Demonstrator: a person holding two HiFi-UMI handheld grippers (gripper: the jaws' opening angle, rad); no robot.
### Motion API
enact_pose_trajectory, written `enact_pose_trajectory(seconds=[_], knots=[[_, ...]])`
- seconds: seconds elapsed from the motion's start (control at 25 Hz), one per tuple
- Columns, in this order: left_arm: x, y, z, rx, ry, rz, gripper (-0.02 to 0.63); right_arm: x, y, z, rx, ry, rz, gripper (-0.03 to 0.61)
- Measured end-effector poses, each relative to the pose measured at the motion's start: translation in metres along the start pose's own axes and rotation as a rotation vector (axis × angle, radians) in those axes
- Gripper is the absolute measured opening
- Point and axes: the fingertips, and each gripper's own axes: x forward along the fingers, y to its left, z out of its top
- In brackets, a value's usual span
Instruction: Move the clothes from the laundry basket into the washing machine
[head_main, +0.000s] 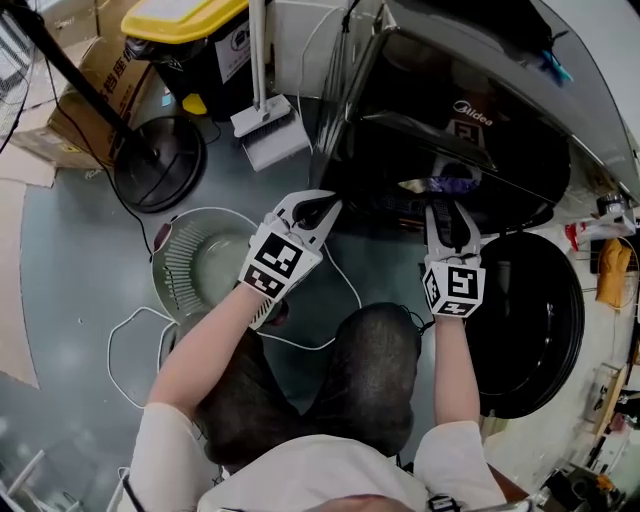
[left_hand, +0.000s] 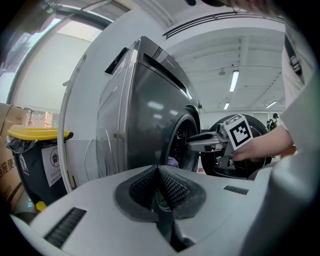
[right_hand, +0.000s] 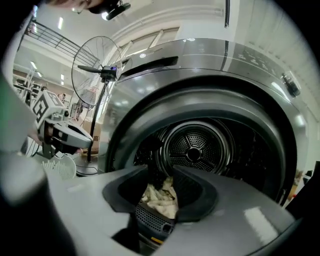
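Note:
The dark washing machine (head_main: 455, 120) stands with its round door (head_main: 530, 325) swung open to the right. My right gripper (head_main: 450, 210) is level in front of the drum mouth, where a purple garment (head_main: 453, 184) lies. In the right gripper view its jaws (right_hand: 160, 172) stand a little apart, and a cream cloth (right_hand: 161, 197) lies in the drum beyond the gap, not pressed by the pads. My left gripper (head_main: 315, 212) hovers left of the machine, above the floor; its pads (left_hand: 172, 187) meet with nothing between them. The white laundry basket (head_main: 180, 270) below it looks empty.
A black bin with a yellow lid (head_main: 190, 40), a standing fan's round base (head_main: 158, 165), a broom head (head_main: 265, 125) and cardboard boxes (head_main: 90, 95) stand behind the basket. A white cable (head_main: 130, 340) loops over the floor. The person's knees (head_main: 370, 370) are below the grippers.

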Motion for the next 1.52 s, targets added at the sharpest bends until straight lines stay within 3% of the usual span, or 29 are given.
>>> enact_pose_trajectory(seconds=[0.68, 0.88, 1.08, 1.36, 1.52], knots=[[-0.035, 0.022, 0.021, -0.027, -0.060, 0.066, 0.006, 0.010, 0.088, 0.044, 0.026, -0.091, 0.215, 0.011], [-0.054, 0.028, 0.022, -0.020, -0.074, 0.086, 0.006, 0.015, 0.107, 0.042, 0.006, -0.085, 0.281, 0.011], [-0.074, 0.040, 0.018, -0.089, -0.058, 0.086, 0.006, 0.021, 0.121, 0.039, 0.004, -0.095, 0.350, 0.011], [-0.106, 0.044, 0.010, -0.014, -0.054, 0.155, 0.006, 0.031, 0.160, 0.038, 0.025, -0.119, 0.445, 0.011], [-0.122, 0.045, 0.005, -0.023, -0.048, 0.184, 0.006, 0.033, 0.182, 0.046, 0.003, -0.153, 0.484, 0.011]])
